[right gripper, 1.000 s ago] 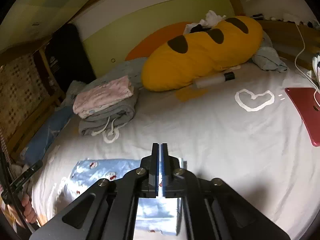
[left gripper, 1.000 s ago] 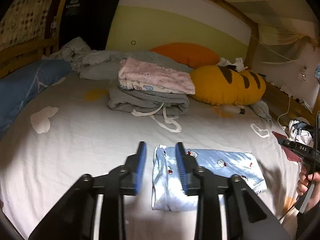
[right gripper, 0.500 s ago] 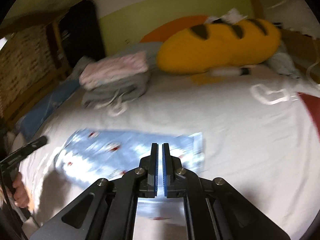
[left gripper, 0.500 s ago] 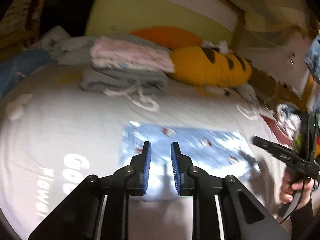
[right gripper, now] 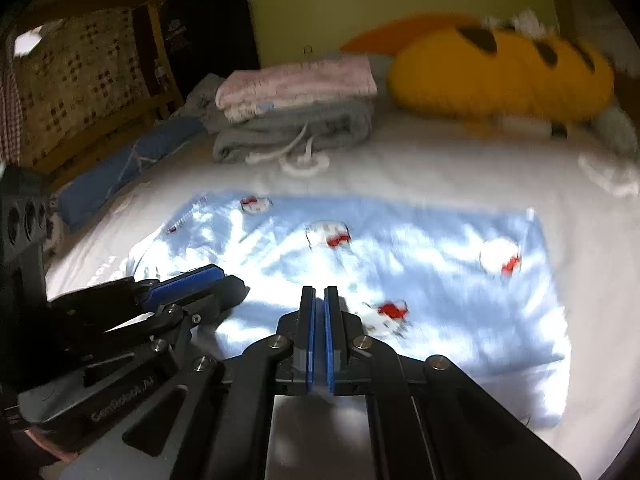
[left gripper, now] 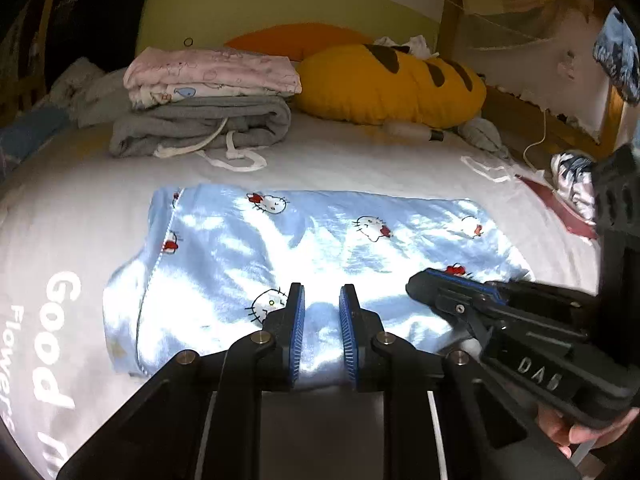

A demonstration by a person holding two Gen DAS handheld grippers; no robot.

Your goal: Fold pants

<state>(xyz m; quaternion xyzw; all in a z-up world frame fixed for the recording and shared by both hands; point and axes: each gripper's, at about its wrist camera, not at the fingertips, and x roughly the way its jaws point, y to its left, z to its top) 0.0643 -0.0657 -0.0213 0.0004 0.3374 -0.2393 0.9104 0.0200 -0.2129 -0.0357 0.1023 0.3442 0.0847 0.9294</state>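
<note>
Left wrist view: the left claw [left gripper: 322,320] now hangs low over the near edge of the light blue cat-print pants [left gripper: 304,248], folded flat on the white bedsheet [left gripper: 360,164]; its jaws narrowed a moment ago, with a slim gap and cloth showing behind it.

Right wrist view: the right claw [right gripper: 319,328], pinched together and empty, has dropped alongside, likely for another fold.

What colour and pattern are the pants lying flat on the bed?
Light blue pants with white cartoon cats wearing red bows; clearest in the left wrist view.

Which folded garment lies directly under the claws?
The light blue cat-print pants, spread flat alone at the front; the pink and grey garments sit stacked behind.
</note>
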